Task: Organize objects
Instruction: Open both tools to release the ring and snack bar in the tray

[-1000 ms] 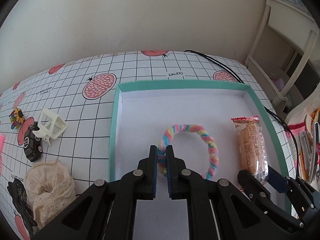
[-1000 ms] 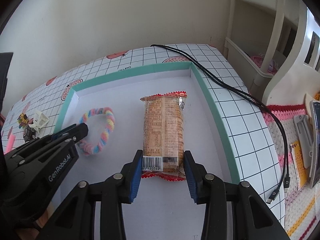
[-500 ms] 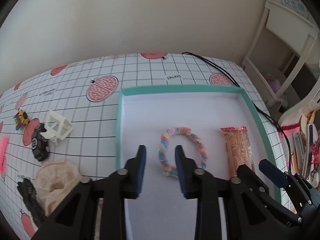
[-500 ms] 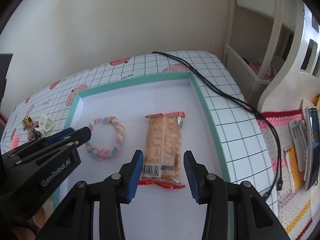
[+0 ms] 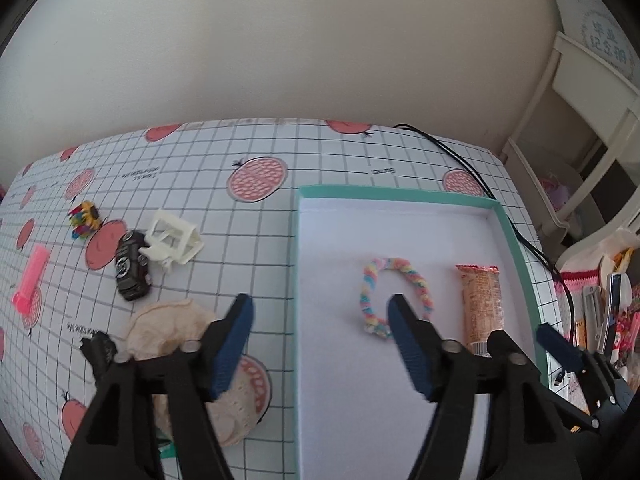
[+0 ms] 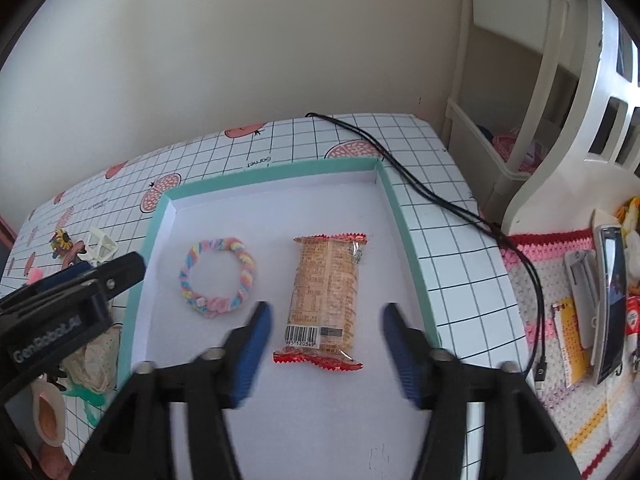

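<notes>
A gridded tablecloth [image 5: 224,216] with pink fruit prints covers the table, a bare cream wall behind it and a black cable [image 6: 440,196] trailing off the right side. My left claw [image 5: 320,344] hangs spread wide over the tray's [image 5: 297,280] left wall, gripping nothing; my right claw [image 6: 324,344] is spread too, its pads either side of the snack [image 6: 325,296] without touching it.

The tray, teal-rimmed and white inside, holds two things: the pastel scrunchie [image 5: 394,294] left of middle and the snack pack lying flat beside it, the two apart. Much of the floor is bare, chiefly the far end and the near edge.

As I judge it, the next job is fetching something from the loose cluster at left: the lace scrunchie [image 5: 172,328] lies nearest my left pads, with the toy car [image 5: 131,266], white clip [image 5: 174,240], flower clip [image 5: 83,220] and pink stick [image 5: 32,280] farther out. To do it well I would lift clear of the rim first, come down square over the lace one, and pinch its bunched fabric rather than the hole. The car and white clip touch, so taking either risks nudging the other.
</notes>
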Action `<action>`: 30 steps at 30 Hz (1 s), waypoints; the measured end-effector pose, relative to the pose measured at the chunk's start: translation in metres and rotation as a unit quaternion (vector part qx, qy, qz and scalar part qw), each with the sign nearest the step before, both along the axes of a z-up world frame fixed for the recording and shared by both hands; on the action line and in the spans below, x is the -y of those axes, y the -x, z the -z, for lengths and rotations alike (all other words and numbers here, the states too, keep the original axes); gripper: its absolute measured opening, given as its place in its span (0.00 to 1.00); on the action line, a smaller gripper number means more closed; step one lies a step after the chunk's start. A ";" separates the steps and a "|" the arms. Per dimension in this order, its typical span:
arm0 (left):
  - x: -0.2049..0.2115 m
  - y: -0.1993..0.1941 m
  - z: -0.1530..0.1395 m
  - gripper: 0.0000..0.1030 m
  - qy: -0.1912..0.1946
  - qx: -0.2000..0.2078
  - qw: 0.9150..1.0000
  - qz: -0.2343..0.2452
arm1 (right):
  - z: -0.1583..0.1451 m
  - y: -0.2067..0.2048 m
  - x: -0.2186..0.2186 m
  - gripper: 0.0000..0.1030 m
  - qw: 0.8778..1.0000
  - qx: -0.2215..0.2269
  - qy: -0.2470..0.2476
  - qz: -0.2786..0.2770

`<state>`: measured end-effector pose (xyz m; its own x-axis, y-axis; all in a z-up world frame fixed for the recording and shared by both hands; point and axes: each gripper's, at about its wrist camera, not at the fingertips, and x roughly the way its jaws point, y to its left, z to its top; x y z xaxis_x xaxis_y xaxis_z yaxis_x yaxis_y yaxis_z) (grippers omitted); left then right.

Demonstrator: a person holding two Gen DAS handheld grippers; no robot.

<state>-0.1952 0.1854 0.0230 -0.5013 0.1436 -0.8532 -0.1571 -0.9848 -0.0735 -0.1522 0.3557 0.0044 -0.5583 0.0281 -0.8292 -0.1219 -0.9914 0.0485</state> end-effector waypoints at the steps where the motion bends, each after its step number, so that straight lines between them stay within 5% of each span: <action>1: 0.003 -0.001 0.001 0.75 0.001 0.002 1.000 -0.003 | 0.000 0.000 0.000 0.68 1.000 0.000 -0.001 0.001; 12: 0.034 -0.014 0.014 0.78 0.022 0.021 0.999 -0.045 | 0.004 0.001 -0.002 0.94 1.000 0.003 0.010 0.003; 16: 0.043 -0.019 0.016 0.96 0.020 0.021 0.998 -0.055 | 0.004 0.002 0.001 1.00 1.000 0.000 0.006 0.000; 30: 0.063 -0.021 0.014 1.00 0.000 0.011 0.998 -0.056 | 0.000 0.003 0.003 1.00 1.000 -0.012 0.004 0.022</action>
